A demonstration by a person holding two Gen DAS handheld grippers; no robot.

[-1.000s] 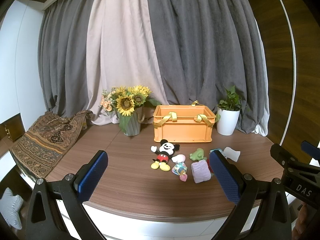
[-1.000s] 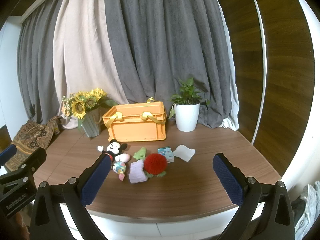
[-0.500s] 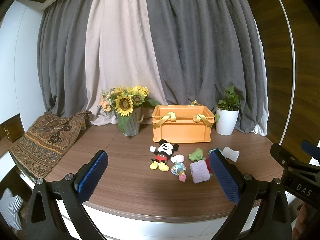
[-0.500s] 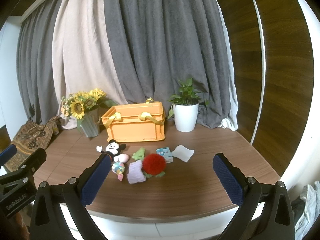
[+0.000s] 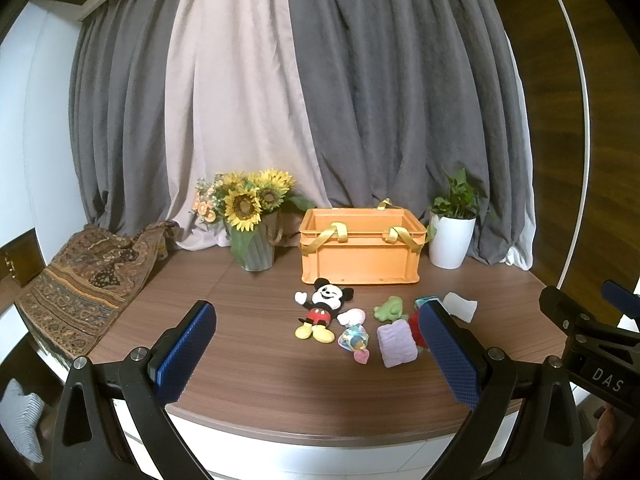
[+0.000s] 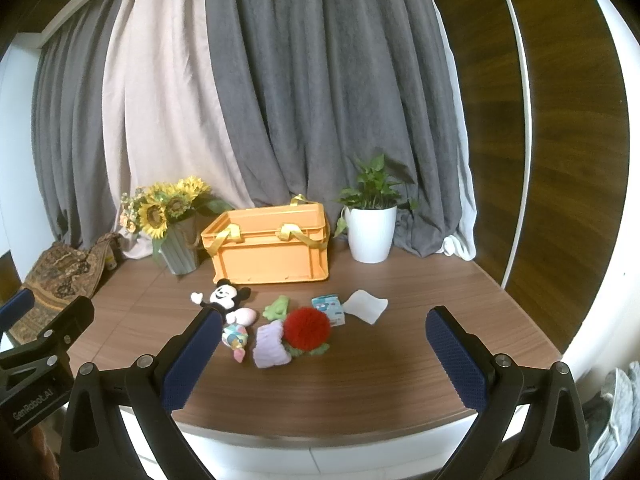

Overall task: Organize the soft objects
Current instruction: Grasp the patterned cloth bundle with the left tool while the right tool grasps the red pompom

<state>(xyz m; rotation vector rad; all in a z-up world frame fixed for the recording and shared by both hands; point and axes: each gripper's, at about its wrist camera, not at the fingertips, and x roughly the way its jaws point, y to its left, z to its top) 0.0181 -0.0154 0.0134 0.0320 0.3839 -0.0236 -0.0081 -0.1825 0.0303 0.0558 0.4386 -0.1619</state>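
An orange crate (image 5: pixel 360 256) (image 6: pixel 272 252) with yellow handles stands at the back of the wooden table. In front of it lie a Mickey Mouse plush (image 5: pixel 322 312) (image 6: pixel 224 298), a colourful small toy (image 5: pixel 354 340) (image 6: pixel 236 338), a green frog toy (image 5: pixel 390 309) (image 6: pixel 277 308), a lilac cloth (image 5: pixel 396 345) (image 6: pixel 270 346), a red pompom (image 6: pixel 307 327), a blue tissue pack (image 6: pixel 329 309) and a white cloth (image 5: pixel 460 306) (image 6: pixel 366 306). My left gripper (image 5: pixel 316 354) and right gripper (image 6: pixel 320 356) are both open and empty, held before the table's near edge.
A vase of sunflowers (image 5: pixel 250 224) (image 6: pixel 172 232) stands left of the crate and a potted plant (image 5: pixel 452 232) (image 6: pixel 370 224) right of it. A patterned cloth (image 5: pixel 84 276) drapes the table's left end. Curtains hang behind. A wooden wall (image 6: pixel 560 160) is on the right.
Both grippers have drifted slightly; the scene has shifted a little left and down in both views. Nothing on the table has moved.
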